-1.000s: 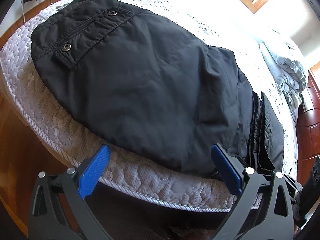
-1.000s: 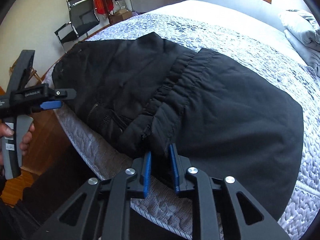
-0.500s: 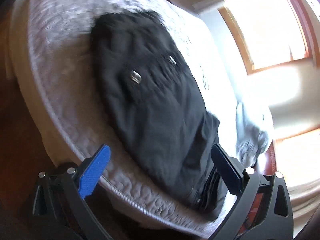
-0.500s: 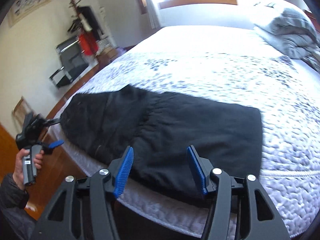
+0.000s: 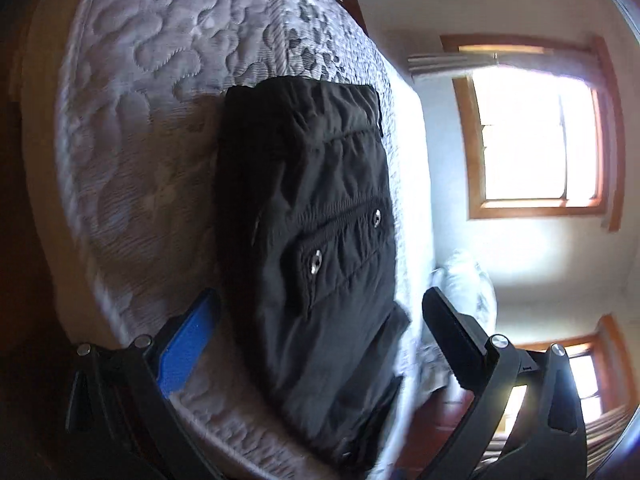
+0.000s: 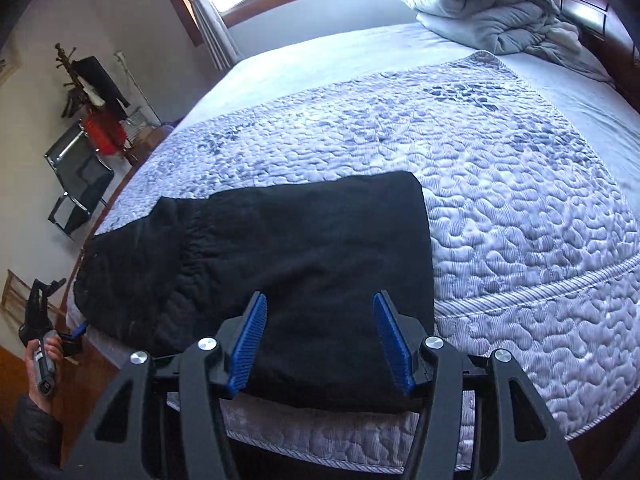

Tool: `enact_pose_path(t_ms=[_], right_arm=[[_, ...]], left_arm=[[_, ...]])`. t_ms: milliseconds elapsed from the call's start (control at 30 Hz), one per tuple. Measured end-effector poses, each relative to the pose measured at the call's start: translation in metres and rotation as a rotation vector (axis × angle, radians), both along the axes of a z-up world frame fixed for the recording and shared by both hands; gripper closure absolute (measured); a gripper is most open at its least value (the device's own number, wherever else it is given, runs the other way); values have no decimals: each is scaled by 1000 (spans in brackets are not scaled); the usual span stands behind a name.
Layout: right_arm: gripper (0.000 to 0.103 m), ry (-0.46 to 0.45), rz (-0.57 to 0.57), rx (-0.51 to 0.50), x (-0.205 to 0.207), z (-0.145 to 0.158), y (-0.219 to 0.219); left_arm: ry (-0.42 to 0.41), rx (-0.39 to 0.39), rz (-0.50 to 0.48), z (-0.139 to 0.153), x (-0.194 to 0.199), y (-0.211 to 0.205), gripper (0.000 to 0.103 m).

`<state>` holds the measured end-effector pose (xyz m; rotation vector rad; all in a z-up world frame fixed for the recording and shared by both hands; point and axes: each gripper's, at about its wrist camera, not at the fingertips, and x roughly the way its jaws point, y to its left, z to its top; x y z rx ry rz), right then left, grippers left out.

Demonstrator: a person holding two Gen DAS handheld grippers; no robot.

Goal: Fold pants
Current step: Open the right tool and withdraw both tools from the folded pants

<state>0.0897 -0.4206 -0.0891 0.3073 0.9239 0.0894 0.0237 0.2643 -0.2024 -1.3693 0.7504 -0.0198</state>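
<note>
The right gripper point(image 6: 320, 340) has just let go of the black pants point(image 6: 280, 264); both grippers' jaws gape empty, the left gripper point(image 5: 320, 336) at nine o'clock, so the fold looks finished.

Quilted mattress point(image 6: 500, 200), rumpled grey duvet point(image 6: 480, 4) at its far end, black chair point(image 6: 80, 184) beside the wall.

Pants point(image 6: 280, 248) lying folded on quilt point(image 6: 500, 208) at near bed edge; bedding pile point(image 6: 488, 8) sitting far right; chair point(image 6: 78, 176) standing far left.
</note>
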Motion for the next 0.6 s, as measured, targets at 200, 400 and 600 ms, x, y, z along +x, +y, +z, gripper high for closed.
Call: enact_pose_path(t_ms=[200,400,600], right_arm=[[45,9,11,-23,5,0,9],[45,24,33,-63,9,0,19],[44,43,37,-66,14,-4,23]], left_arm=[[-27,-164,37,-28,15,8,3],[-79,-160,2,-14,26,1,3],[-20,-89,-25,-14,49,-2,3]])
